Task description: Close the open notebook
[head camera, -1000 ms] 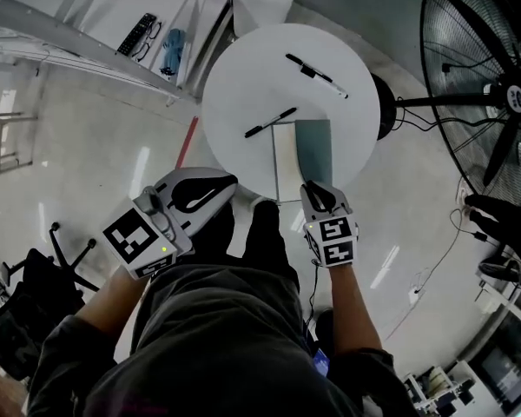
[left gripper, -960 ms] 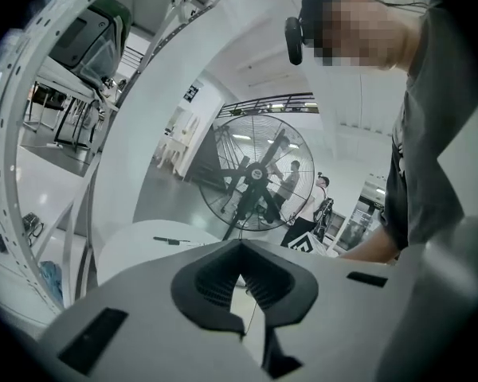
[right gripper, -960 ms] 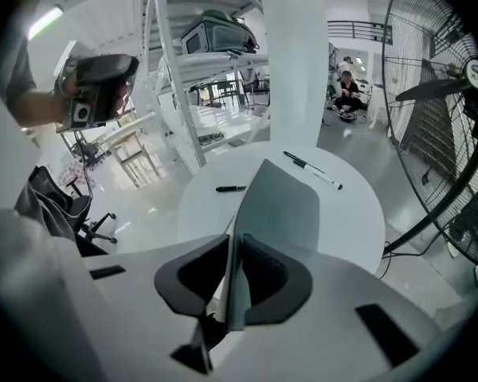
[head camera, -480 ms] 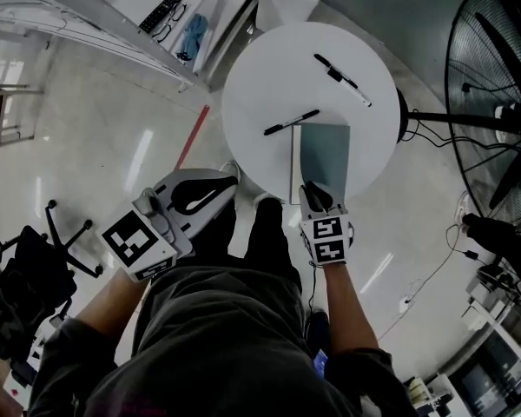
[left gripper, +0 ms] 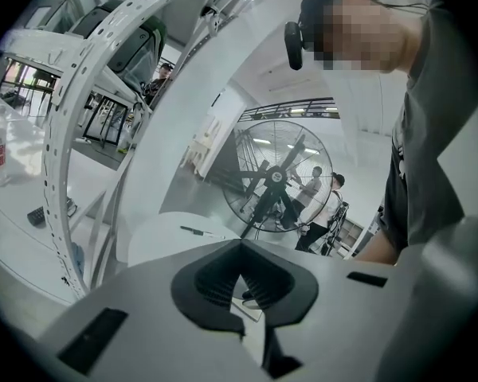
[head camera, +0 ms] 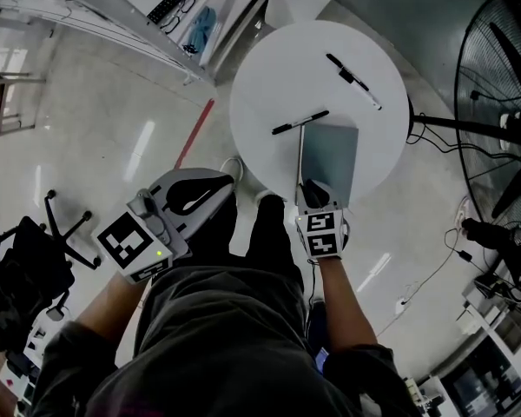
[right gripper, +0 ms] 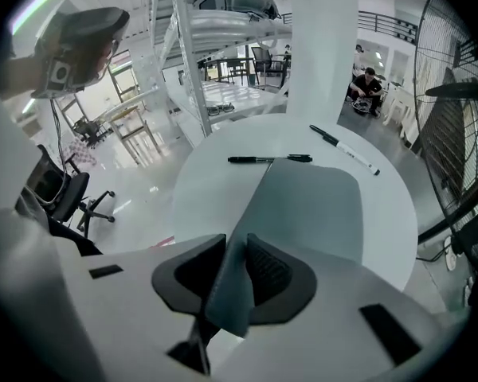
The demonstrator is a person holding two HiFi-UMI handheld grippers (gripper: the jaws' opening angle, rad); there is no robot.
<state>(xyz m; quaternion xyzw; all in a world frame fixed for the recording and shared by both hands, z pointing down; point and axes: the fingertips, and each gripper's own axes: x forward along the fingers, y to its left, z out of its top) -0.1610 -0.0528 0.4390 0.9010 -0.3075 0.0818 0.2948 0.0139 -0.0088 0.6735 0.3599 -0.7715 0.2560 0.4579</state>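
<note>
Now the right claw (head camera: 315, 189) points down at the near rim of the round table (head camera: 269, 76). Its jaws have just been easing apart, and the near corner of the gray notebook (head camera: 334, 156) sits loose between them. The notebook stretches away from the claw with its cover down. A black pen (head camera: 300, 122) lies just past its far end. The left claw (head camera: 222, 181), off to the left, is clenched on nothing.

The notebook (head camera: 330, 159) at centre right is showing a plain grey-blue cover against the white round table (head camera: 260, 94). 2 pens are contrasting with it: 1 black pen (head camera: 300, 122), 1 black-and-white marker (head camera: 354, 82). A red strip (head camera: 194, 135) is crossing the pale glossy floor (head camera: 95, 146).
</note>
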